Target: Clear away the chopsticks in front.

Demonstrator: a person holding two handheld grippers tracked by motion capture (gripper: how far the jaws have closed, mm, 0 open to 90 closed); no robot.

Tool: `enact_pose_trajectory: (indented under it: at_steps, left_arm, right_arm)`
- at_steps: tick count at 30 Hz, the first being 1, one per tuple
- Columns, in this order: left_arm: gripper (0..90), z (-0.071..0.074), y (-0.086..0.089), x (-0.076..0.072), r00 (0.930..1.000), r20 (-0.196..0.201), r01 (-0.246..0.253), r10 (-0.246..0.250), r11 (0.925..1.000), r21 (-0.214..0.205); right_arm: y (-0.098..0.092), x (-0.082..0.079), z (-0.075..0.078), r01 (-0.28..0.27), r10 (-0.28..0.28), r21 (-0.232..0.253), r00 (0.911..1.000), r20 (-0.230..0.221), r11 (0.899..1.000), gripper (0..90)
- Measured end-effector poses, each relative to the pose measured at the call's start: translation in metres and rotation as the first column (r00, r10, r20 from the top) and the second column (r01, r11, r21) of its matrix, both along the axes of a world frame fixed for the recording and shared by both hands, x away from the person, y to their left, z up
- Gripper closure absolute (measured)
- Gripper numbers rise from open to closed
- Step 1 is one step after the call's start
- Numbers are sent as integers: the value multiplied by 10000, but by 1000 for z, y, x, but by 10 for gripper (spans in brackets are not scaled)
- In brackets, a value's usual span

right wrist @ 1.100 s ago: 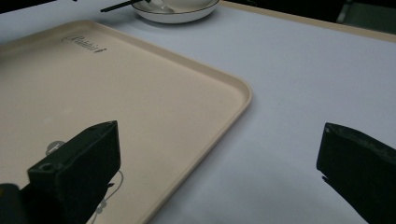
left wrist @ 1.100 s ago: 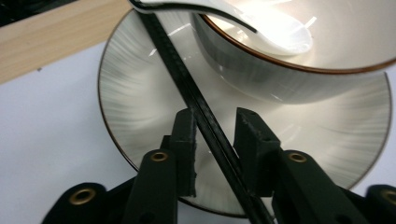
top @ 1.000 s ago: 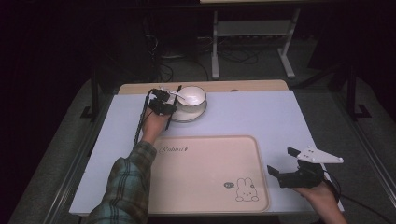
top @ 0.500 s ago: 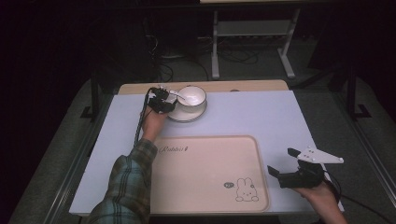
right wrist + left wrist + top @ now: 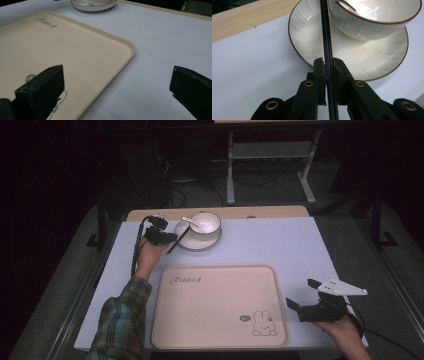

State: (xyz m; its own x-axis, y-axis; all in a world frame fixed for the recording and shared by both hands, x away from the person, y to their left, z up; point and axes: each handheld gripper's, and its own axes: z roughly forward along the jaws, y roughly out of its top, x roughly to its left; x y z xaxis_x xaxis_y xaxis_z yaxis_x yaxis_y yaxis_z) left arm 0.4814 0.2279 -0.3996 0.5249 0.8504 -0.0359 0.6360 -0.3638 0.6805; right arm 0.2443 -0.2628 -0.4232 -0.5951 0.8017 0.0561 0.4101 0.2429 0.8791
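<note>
A white bowl (image 5: 206, 223) with a white spoon (image 5: 189, 220) in it stands on a white saucer (image 5: 197, 243) at the far middle of the table. My left gripper (image 5: 171, 238) is just left of the saucer, and its jaws have just been closing. In the left gripper view it (image 5: 328, 65) is shut on a thin black stick (image 5: 325, 30) that runs across the saucer (image 5: 312, 37) toward the bowl (image 5: 374, 17). My right gripper (image 5: 301, 293) rests open at the near right, beside the tray (image 5: 220, 305), with nothing between its jaws (image 5: 117, 82).
A beige tray (image 5: 62, 45) with a rabbit print lies in the near middle of the pale blue table cover (image 5: 280, 245). A wooden strip (image 5: 270, 212) runs along the table's far edge. Dark floor and a metal stand (image 5: 270, 155) lie beyond.
My left gripper has drawn back to the left from the bowl and risen slightly, its jaws closed onto the black stick. The right gripper has not moved.
</note>
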Motion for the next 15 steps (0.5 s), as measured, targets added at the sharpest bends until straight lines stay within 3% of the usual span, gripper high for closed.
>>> enact_pose_trajectory:
  at_steps: [4,15]
  left_arm:
    - [812,-4,2,-2,9999,-143,4,-6,9999,-138]
    - [811,-15,7,1,9987,-472,-179,177,9998,-32]
  right_arm:
    - [-1,0,0,9,-9,-9,10000,-5,10000,0]
    - [-2,0,-1,49,-49,29,10000,-29,10000,0]
